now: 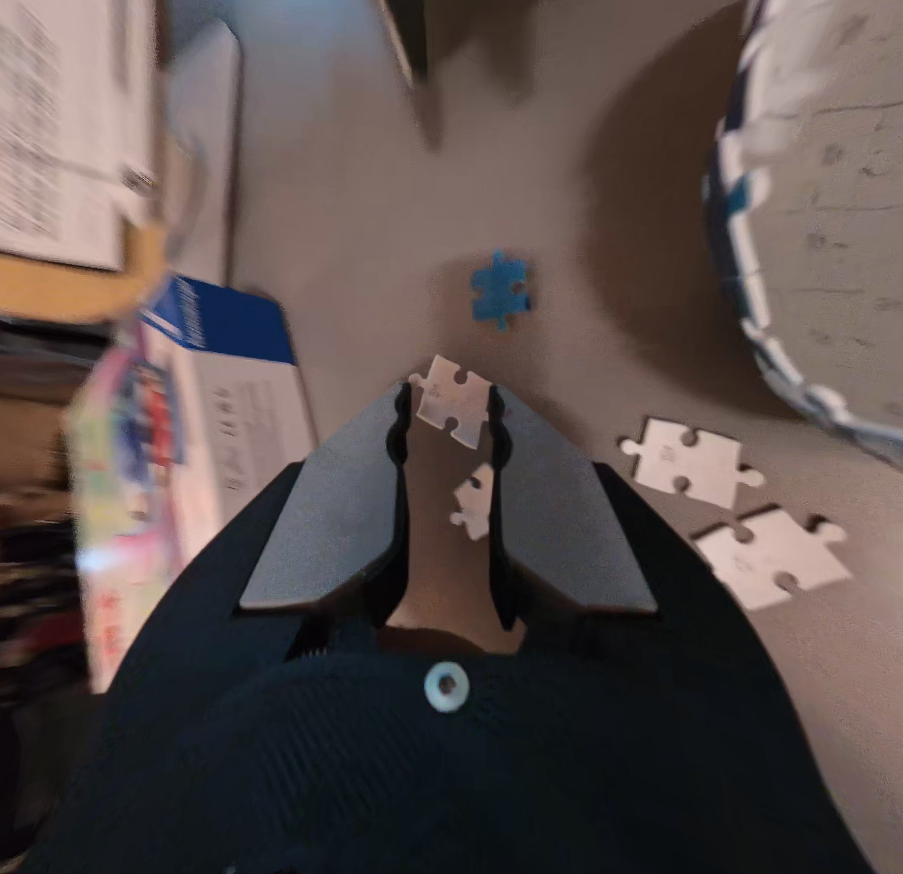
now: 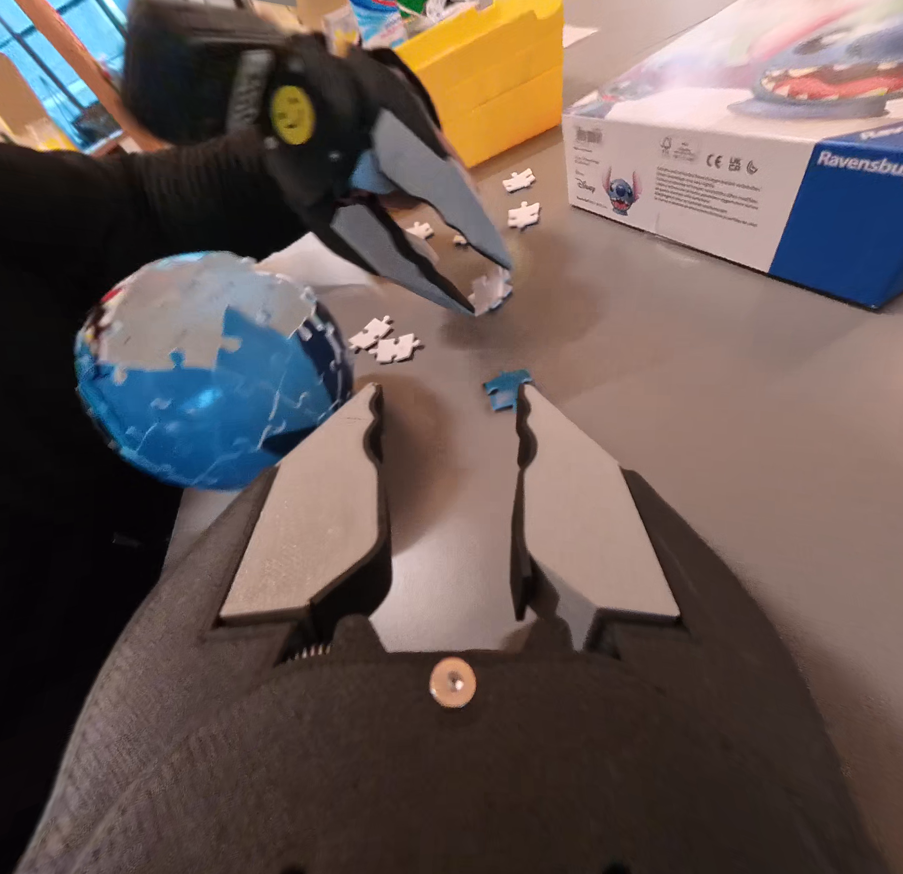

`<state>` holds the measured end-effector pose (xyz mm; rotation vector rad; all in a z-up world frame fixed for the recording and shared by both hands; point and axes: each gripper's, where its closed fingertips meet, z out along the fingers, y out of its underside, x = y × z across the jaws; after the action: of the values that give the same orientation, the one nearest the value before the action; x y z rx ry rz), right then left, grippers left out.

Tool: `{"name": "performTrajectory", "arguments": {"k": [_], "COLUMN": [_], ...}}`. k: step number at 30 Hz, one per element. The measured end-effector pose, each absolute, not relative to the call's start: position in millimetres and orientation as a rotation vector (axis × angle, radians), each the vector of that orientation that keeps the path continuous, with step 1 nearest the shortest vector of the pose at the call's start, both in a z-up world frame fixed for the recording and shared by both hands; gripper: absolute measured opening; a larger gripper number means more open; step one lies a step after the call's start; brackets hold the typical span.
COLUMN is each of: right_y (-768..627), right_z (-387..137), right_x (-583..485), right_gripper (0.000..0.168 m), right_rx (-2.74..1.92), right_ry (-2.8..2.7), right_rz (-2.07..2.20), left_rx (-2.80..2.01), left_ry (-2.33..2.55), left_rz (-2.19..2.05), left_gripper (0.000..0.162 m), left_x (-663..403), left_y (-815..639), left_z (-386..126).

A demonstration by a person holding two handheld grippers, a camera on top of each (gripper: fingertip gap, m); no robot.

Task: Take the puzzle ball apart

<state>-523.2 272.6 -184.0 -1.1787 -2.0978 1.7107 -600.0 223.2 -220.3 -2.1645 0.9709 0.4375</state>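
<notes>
Nearest the lens, the right gripper (image 2: 449,396) stands with its jaws apart and empty, low over the grey table (image 2: 684,410). Just left of its left fingertip (image 2: 366,401) sits the puzzle ball (image 2: 205,386), partly stripped, its opened white side up; whether they touch is unclear. Beyond the ball, the left gripper (image 2: 488,288) pinches a white piece (image 1: 457,403) at its tips, so the right gripper is the nearer to the ball. Loose white pieces (image 2: 388,342) and a blue piece (image 2: 505,386) lie past the ball. What props the ball is hidden behind a dark sleeve (image 2: 63,313), and motion blur smears its seams.

Left tongs (image 2: 488,288) angled down, tips narrowly apart; right tongs (image 2: 449,391) parted wide.
</notes>
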Motion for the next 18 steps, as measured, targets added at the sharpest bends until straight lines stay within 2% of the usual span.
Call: {"name": "performTrajectory", "arguments": {"k": [4,7,10,13,18], "right_y": [260.4,244.5,232.2,224.5,211.4], "right_z": [-171.4,-148.2,-137.0,-130.9,-120.8], "right_x": [-561.4,-577.1,-584.1,-590.4,-595.6], "right_gripper": [0.038,0.036,0.022,0.000,0.000], "right_rx": [-1.202,-1.119,-1.044,-0.985,-0.930], "right_ry": [-2.105,-2.084,-2.097,-2.093,-2.117], "right_rz": [1.704,1.759,1.729,1.691,1.757], "left_rx": [-1.872,-1.796,-1.751,-1.716,-1.700], "left_ry": [1.061,1.113,1.122,1.122,1.074], "left_rz": [0.710,0.833,0.877,0.906,0.971], "left_gripper": [0.030,0.031,0.031,0.030,0.026], "left_x": [-590.2,-587.0,-583.4,-580.7,-586.8], "left_y": [240.0,243.2,241.7,238.3,224.5], "left_z": [-173.5,-158.6,-146.7,-137.4,-128.3]}}
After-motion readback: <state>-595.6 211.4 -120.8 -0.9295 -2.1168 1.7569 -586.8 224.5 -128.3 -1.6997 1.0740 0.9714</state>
